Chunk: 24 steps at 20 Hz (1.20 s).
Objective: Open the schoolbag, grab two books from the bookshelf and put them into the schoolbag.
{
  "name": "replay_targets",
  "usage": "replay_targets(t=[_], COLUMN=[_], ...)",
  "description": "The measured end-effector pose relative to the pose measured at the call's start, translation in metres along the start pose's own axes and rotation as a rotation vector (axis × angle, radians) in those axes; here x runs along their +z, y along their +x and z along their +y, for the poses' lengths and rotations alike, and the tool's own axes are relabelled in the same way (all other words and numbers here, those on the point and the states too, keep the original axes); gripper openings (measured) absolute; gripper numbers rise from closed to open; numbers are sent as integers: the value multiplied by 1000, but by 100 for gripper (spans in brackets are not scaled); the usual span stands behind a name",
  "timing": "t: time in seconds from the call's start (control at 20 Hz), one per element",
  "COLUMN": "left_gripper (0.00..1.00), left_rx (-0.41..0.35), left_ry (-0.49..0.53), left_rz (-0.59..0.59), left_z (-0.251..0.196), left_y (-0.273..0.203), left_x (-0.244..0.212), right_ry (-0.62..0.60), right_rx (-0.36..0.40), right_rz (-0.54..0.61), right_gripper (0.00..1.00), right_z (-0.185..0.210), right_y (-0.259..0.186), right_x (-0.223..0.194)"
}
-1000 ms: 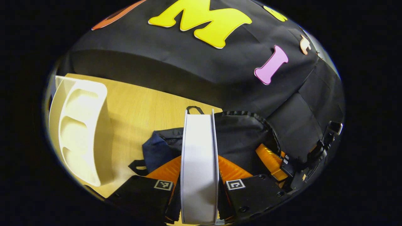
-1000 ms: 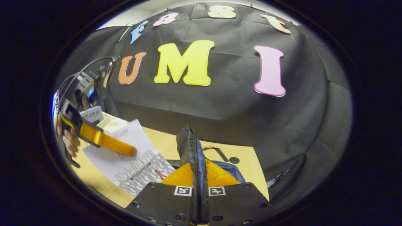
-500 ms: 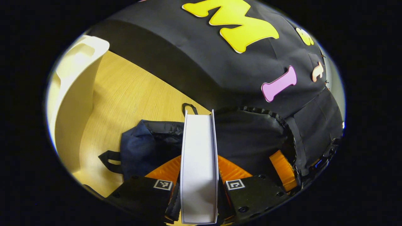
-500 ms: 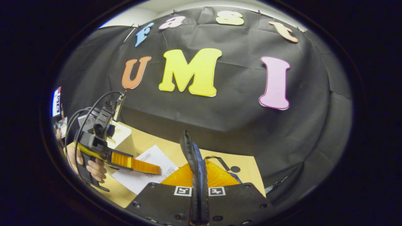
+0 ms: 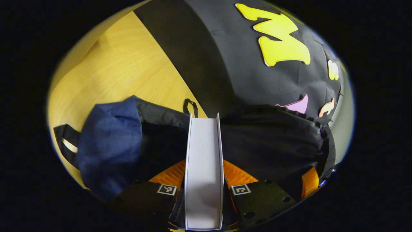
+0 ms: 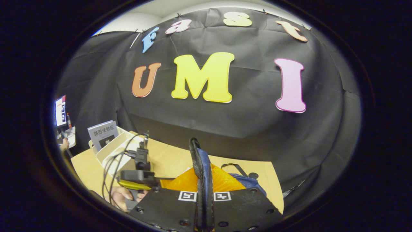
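The wooden tabletop (image 5: pixel 128 67) runs up to the booth's black cloth wall, and the schoolbag (image 5: pixel 112 145) lies on it as the landmark for everything else. In the left gripper view the schoolbag's dark blue outer fabric folds back at the left, a black strap loop pokes out at its far left edge, and its black-lined mouth gapes wide across the middle and right.

At the tabletop's far left corner from the schoolbag, in the right gripper view, stands the white bookshelf (image 6: pixel 111 149), with one grey-covered book (image 6: pixel 102 132) upright in it.

Just above the schoolbag's open mouth, the white book (image 5: pixel 203 170) is held edge-on, pages facing the camera. The left gripper (image 5: pixel 203 188) has its jaws clenched on this white book, one finger against each cover. In the right gripper view the same gripper sits just left of the schoolbag, with a hand (image 6: pixel 120 195) gripping its handle.

The right gripper (image 6: pixel 203 193) has its jaws pinched tight on the schoolbag's zippered rim (image 6: pixel 198 167), which stands up between the fingers, raised over the tabletop.
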<state>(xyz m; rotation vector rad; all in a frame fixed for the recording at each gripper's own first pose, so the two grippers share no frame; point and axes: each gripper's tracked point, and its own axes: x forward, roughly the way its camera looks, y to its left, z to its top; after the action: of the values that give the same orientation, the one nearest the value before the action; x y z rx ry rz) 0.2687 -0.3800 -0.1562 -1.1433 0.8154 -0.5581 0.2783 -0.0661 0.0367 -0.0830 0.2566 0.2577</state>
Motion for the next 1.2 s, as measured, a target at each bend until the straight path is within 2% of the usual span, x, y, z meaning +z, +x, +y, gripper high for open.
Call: replay_targets(t=[0.1,0.15,0.2,0.25,0.3,0.45,0.5,0.55,0.6,0.65,0.7,0.75,0.85,1.0,1.05,1.1,1.2], left_gripper=[47,43,48,48,53,48,55,56,51,65,67,64,72,77,90,77,77], left_rx=[-46,-62,-75,-87,-93,-72,-67,-48,-21,0,17,44,87,149,160,172,168], left_ry=[-54,-77,-83,-83,-90,-55,-45,-24,13,50,81,117,186,311,363,413,483], left_rz=[7,13,13,11,8,-13,-14,-6,4,14,26,37,59,60,57,51,10], left_z=[3,5,6,8,9,21,23,26,32,36,39,43,49,54,52,52,40], left_y=[18,27,36,42,46,53,52,52,49,46,42,38,30,14,7,-4,-30], left_x=[-10,-14,-19,-24,-27,-28,-28,-29,-30,-30,-31,-31,-31,-26,-24,-19,1], right_ry=[0,-2,-1,13,39,91,99,110,117,117,113,111,111,114,117,124,139], right_rx=[15,19,23,27,33,43,43,49,53,47,37,32,31,8,-2,-8,-20], right_rz=[-2,-3,-5,-8,-5,-12,-14,-14,-10,-10,-7,-4,8,11,14,15,22], right_gripper=[4,4,4,4,4,4,4,4,4,4,4,4,4,4,5,5,5], right_z=[5,7,7,8,9,10,9,9,9,6,2,-1,-3,-11,-14,-17,-20], right_y=[-1,-2,-1,0,-1,3,5,5,7,8,8,8,9,8,8,7,7], right_x=[2,2,3,4,3,4,2,0,-2,-5,-8,-11,-17,-24,-25,-27,-32])
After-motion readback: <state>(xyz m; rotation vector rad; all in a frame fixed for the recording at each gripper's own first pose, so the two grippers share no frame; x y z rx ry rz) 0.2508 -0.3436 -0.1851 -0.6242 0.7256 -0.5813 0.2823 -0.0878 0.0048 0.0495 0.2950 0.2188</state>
